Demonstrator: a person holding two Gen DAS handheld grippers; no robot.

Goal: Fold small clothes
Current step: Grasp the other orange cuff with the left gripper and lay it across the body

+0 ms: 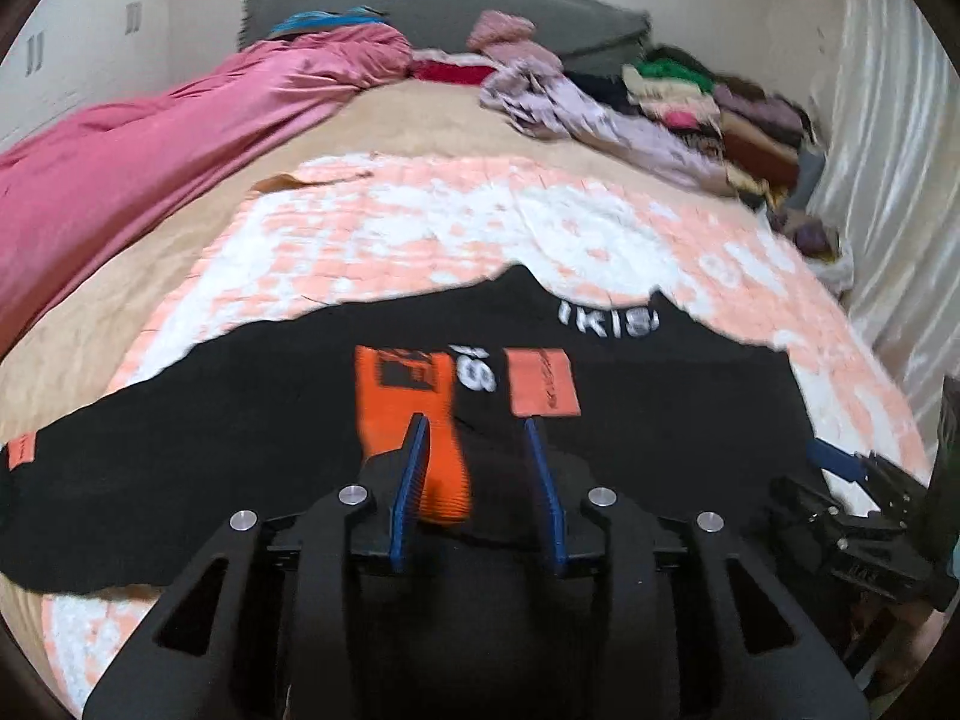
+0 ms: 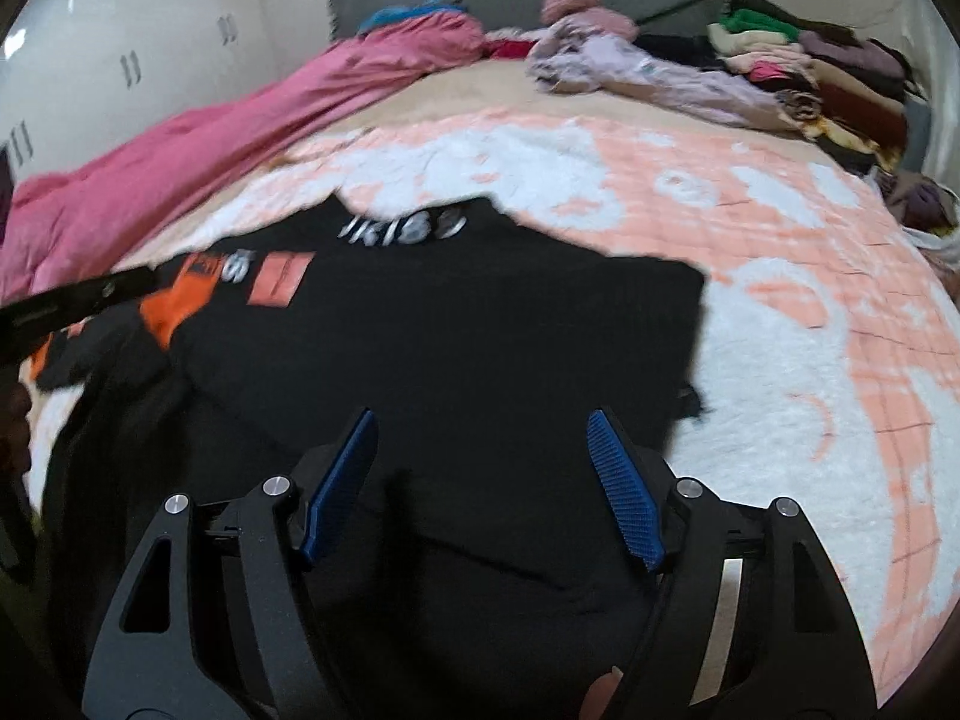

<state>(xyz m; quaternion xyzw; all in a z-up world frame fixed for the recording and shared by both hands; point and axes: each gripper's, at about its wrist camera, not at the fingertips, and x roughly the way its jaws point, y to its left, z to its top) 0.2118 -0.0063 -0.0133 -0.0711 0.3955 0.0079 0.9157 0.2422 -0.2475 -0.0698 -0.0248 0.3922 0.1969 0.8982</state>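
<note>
A black garment [image 1: 240, 450] with white lettering and orange patches lies spread on a pink-and-white quilt [image 1: 420, 228]. Its orange ribbed cuff [image 1: 390, 396] is folded onto the black cloth. My left gripper [image 1: 473, 420] is open just above the garment. The cuff lies between its blue pads, against the left one, and the right pad stands clear. In the right wrist view the same garment [image 2: 480, 312] fills the middle. My right gripper [image 2: 480, 420] hangs wide open over the garment's near right part with nothing between its fingers. It also shows at the left wrist view's right edge [image 1: 840, 462].
A pink duvet [image 1: 150, 144] runs along the bed's left side. A pile of mixed clothes [image 1: 690, 102] sits at the far right by the grey headboard [image 1: 420, 6]. A pale curtain [image 1: 888, 150] hangs to the right. White wardrobe doors [image 2: 120, 60] stand to the left.
</note>
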